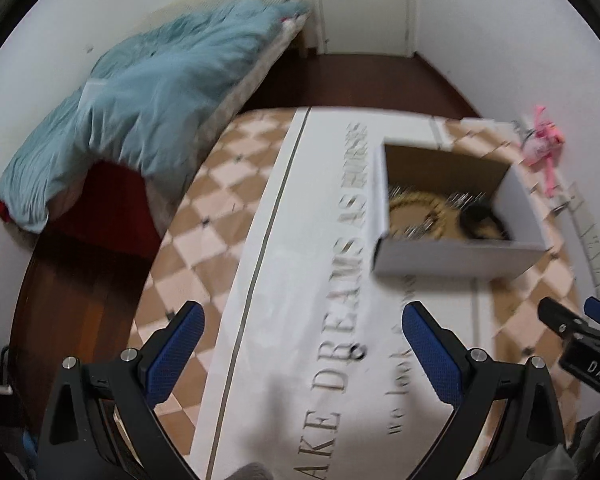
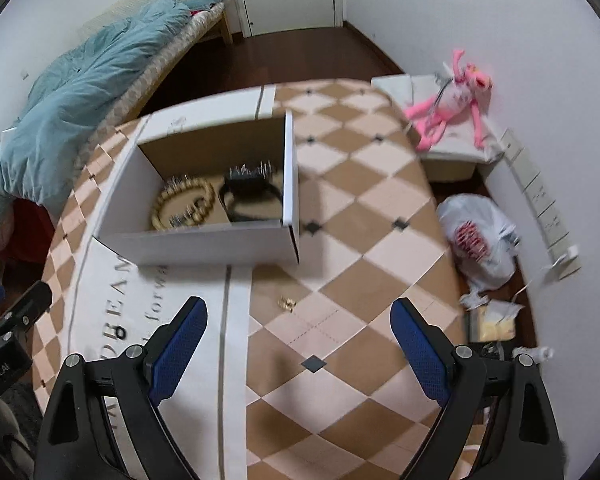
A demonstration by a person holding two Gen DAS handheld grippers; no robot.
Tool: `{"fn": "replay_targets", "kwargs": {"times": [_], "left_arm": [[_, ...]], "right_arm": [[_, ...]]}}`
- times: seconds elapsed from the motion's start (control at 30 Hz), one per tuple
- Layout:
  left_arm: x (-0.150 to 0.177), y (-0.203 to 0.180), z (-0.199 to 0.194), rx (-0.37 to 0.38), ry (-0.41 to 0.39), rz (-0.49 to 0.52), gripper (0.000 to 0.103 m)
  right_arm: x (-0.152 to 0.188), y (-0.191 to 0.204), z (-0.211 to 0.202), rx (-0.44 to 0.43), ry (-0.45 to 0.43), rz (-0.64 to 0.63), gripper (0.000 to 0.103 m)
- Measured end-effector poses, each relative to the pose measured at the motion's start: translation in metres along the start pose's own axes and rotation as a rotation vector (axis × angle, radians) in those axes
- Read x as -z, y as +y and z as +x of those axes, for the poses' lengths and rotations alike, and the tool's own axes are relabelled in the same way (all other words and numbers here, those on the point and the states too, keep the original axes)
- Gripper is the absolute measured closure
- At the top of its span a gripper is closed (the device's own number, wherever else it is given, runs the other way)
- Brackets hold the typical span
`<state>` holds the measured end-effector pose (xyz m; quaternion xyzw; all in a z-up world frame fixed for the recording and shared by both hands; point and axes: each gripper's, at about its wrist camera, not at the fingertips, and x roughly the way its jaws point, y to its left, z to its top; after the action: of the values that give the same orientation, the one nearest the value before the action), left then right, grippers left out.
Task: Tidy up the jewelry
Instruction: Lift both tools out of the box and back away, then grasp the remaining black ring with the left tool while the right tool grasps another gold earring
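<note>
An open white cardboard box [image 2: 204, 242] stands on the checkered table [image 2: 340, 208]. It also shows in the left wrist view [image 1: 460, 256]. Inside lie a gold bead bracelet [image 2: 184, 204] and a black band with spikes [image 2: 252, 192]. A small gold piece [image 2: 287, 303] lies on the table in front of the box. A small black ring [image 1: 356, 350] lies on the white lettered mat [image 1: 300, 320]; it also shows in the right wrist view [image 2: 121, 333]. My left gripper [image 1: 300, 344] is open and empty above the mat. My right gripper [image 2: 296, 340] is open and empty, just short of the gold piece.
A bed with a blue blanket [image 2: 80, 80] stands to the left. A pink plush toy [image 2: 456, 96] lies on a white stand at the right wall. A white plastic bag [image 2: 476, 240] and clutter sit on the floor right of the table.
</note>
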<state>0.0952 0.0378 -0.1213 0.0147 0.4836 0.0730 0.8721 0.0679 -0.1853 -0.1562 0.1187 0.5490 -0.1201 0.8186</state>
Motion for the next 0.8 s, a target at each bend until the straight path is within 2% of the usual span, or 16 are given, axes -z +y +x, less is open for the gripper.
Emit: {"fn": "replay_targets", "kwargs": {"times": [0.13, 0.33, 0.4, 0.47, 0.53, 0.6, 0.8], "left_arm": [[0.017, 0.005, 0.025, -0.038, 0.059, -0.005, 0.002], [0.032, 0.008, 0.043, -0.048, 0.111, -0.012, 0.002], [0.035, 0.008, 0.046, -0.041, 0.122, -0.012, 0.002], [0.038, 0.007, 0.049, -0.038, 0.128, -0.005, 0.002], [0.039, 0.007, 0.050, -0.037, 0.130, -0.002, 0.002], [0.041, 0.007, 0.050, -0.029, 0.136, -0.002, 0.002], [0.045, 0.003, 0.052, 0.032, 0.147, -0.018, 0.002]], "right_arm": [[0.013, -0.005, 0.033, -0.024, 0.021, 0.017, 0.029], [0.015, 0.001, 0.053, -0.018, -0.023, -0.018, 0.044], [0.014, 0.006, 0.054, 0.003, -0.038, -0.047, 0.055], [0.015, 0.014, 0.056, 0.060, -0.057, -0.096, 0.073], [0.016, 0.018, 0.056, 0.070, -0.067, -0.121, 0.089], [0.018, 0.021, 0.056, 0.071, -0.068, -0.137, 0.089], [0.025, 0.011, 0.042, 0.027, -0.062, -0.082, 0.089]]}}
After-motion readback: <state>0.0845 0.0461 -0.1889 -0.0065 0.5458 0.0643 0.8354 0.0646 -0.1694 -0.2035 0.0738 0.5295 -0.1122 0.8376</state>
